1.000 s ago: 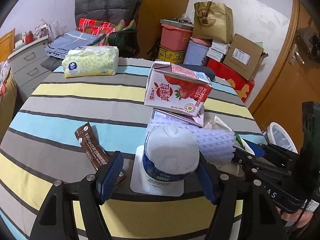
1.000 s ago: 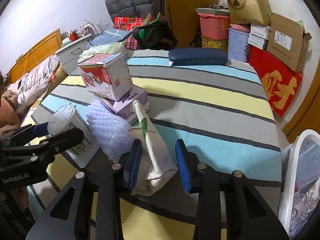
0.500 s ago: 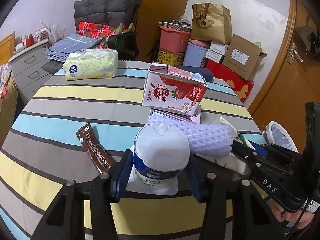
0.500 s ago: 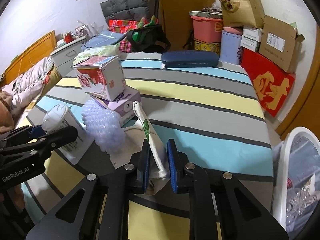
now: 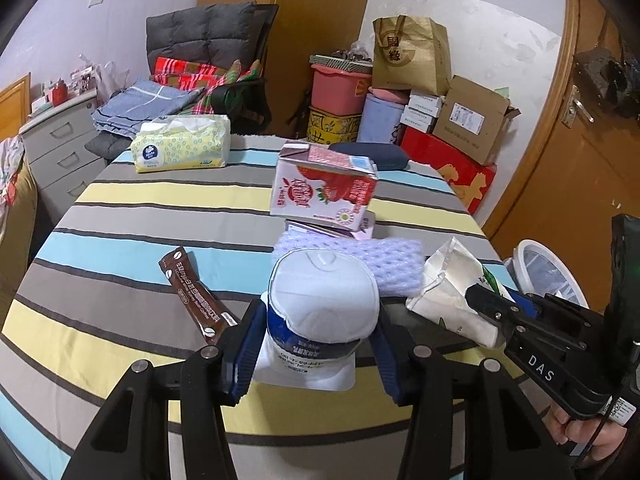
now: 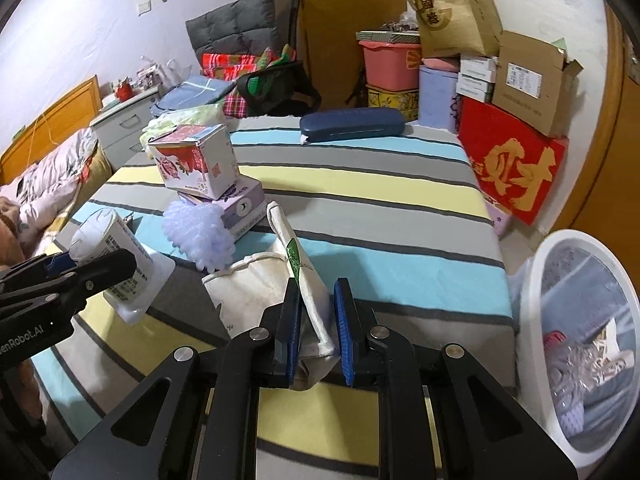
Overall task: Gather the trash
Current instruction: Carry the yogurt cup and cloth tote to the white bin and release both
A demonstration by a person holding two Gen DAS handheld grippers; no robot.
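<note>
We see one white cup (image 5: 322, 312) clamped in our left gripper (image 5: 316, 346) and one crumpled cream bag (image 6: 308, 280) pinched in our right gripper (image 6: 317, 330), both over the striped table (image 6: 380, 184); one bin (image 6: 576, 336) beside it.

My left jaws clamp a white yogurt cup (image 5: 322, 312) and my right a crumpled white bag (image 6: 308, 280), above the tabletop (image 6: 360, 184).
</note>
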